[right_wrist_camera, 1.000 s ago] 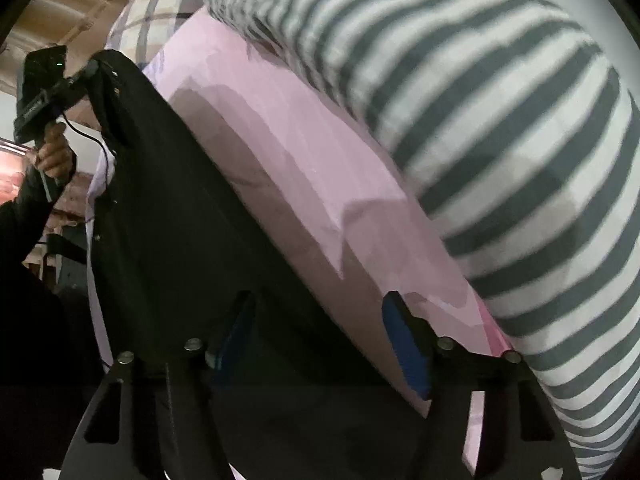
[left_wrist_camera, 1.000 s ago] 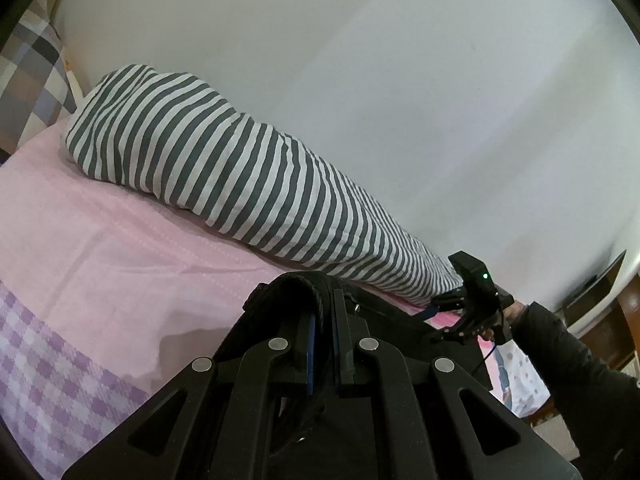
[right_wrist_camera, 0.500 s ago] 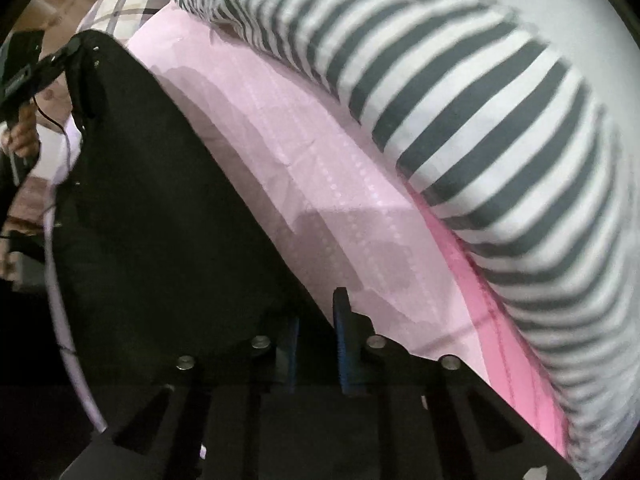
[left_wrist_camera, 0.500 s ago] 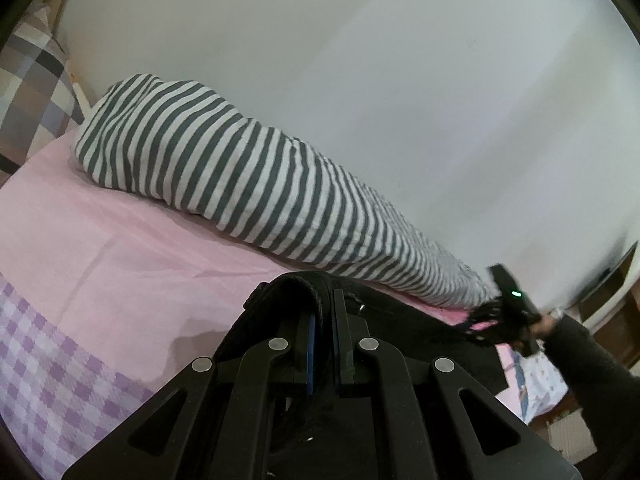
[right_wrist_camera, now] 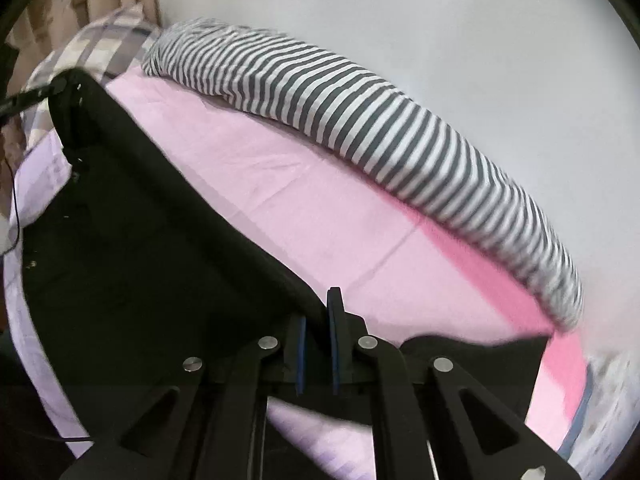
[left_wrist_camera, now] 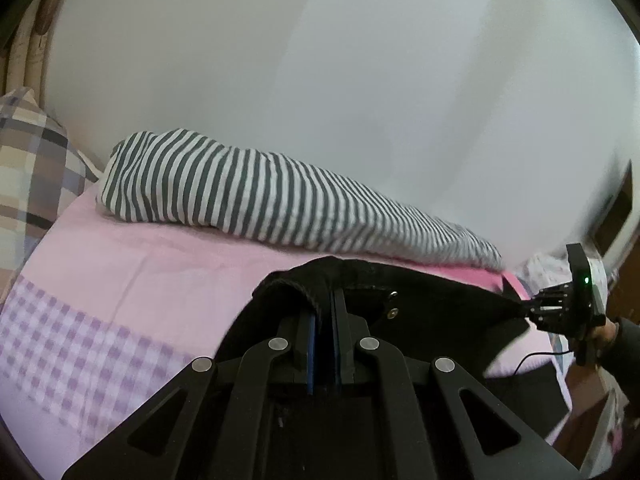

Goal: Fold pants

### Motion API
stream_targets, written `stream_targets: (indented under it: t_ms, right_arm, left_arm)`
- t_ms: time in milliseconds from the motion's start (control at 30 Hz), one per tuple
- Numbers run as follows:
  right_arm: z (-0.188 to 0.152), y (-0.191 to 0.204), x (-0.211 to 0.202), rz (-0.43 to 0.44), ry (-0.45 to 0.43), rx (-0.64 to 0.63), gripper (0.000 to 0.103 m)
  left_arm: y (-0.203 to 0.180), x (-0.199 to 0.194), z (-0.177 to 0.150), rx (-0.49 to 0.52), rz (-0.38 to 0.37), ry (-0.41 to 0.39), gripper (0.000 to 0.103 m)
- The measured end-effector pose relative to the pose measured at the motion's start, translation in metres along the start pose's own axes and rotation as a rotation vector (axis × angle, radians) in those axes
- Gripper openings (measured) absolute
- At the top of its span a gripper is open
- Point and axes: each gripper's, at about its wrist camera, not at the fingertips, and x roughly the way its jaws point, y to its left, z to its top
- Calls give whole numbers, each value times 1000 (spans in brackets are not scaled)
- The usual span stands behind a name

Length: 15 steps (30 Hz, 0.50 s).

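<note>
The black pants (right_wrist_camera: pixel 132 240) hang stretched over the pink bed sheet (right_wrist_camera: pixel 280 184), lifted along one edge and pulled taut between two grip points. The left tongs (left_wrist_camera: pixel 325 322) are pinched together on the waistband end, where two metal studs show just beside the pads. The right tongs (right_wrist_camera: pixel 316 328) have just been closing and now clamp a thin edge of the same black cloth; from the left wrist view the right tongs (left_wrist_camera: pixel 534 308) appear small at the far end of the fabric, held in a person's hand (left_wrist_camera: pixel 600 330) with a dark sleeve behind it.

I'd say this is the start of a fold: both ends are secured and the garment is raised off the bed. Next, the two grips need to travel together, keeping the edge taut, and lay the raised half over the part resting below so the edges line up.

Behind the pants a striped bolster (left_wrist_camera: pixel 248 200) lies along the white wall (left_wrist_camera: pixel 320 80), with a plaid pillow (left_wrist_camera: pixel 28 168) at the head of the bed.

Most of the pants lie under the tongs and out of sight, so I cannot tell legs from seat, nor whether any fold is already made. The right edge of the right wrist view is smeared with blur
</note>
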Motion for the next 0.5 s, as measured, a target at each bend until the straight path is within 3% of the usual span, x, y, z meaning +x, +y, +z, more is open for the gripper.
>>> stream_targets:
  t_ms: [233,500]
  right_arm:
    - [-82,35,-7,35,50,127,7]
    - [-111,47,9,40,93,179,7]
  left_arm:
    - [-12,-32,-61,43,0,102,7]
    - [-12,-22,-128,84,87,262,9]
